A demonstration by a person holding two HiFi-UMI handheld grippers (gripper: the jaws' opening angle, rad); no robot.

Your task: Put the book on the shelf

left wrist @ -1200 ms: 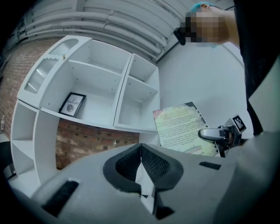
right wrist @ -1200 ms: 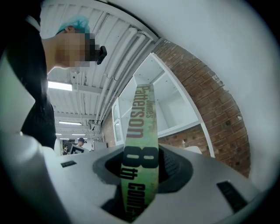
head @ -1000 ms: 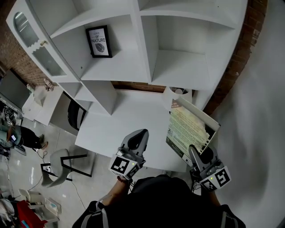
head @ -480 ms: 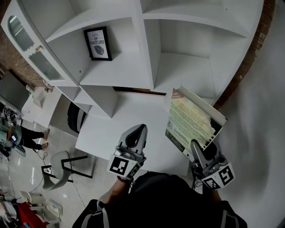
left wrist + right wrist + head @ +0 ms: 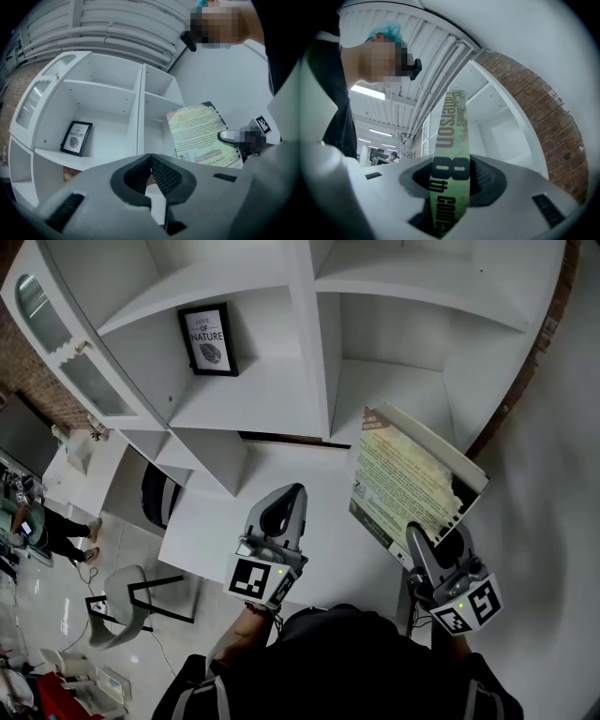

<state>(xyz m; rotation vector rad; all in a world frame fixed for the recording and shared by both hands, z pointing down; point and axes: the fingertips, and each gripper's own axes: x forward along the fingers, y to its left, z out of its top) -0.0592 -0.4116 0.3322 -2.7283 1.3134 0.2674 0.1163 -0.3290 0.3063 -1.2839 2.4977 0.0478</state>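
R gripper [image 5: 412,538] [image 5: 450,180] is pinching the paperback book [image 5: 410,482] [image 5: 451,140] by the lower end of its spine. The ribbed dark pads sit either side of the spine, and the book rises up and fwd out of the jaws. The cover is a mottled yellow-green w/ small print, the top edge has a reddish strip, and the spine carries big dark lettering. The book is flat, rectangular and a bit tilted. It's held in the air, not on any shelf board yet.

L gripper [image 5: 289,495] [image 5: 151,161] has its jaws pressed together w/ nothing btw them. It has the same grey moulded shell and cross-hatched pads. From it the book [image 5: 198,133] is off to the right.

Ahead of both grippers is the white shelf unit [image 5: 311,343] [image 5: 139,108], made of smooth matt boards in square bays split by an upright divider. The bay beyond the R gripper has only the book in front of it. In the bay beyond the L gripper a black-framed "nature" print [image 5: 208,338] [image 5: 76,138] leans on the back panel. Further left of that is a cabinet door [image 5: 67,322] w/ a glass pane.

Under the grippers is a plain white tabletop [image 5: 272,488]. A brick wall [image 5: 530,352] [image 5: 546,110] runs behind the unit and a grey wall [image 5: 553,512] is on the R side. Left and below is a glossy tiled floor [image 5: 56,615], a chair [image 5: 129,594] and a person [image 5: 42,529] far off. Strip lights [image 5: 369,92] hang under a ribbed ceiling.
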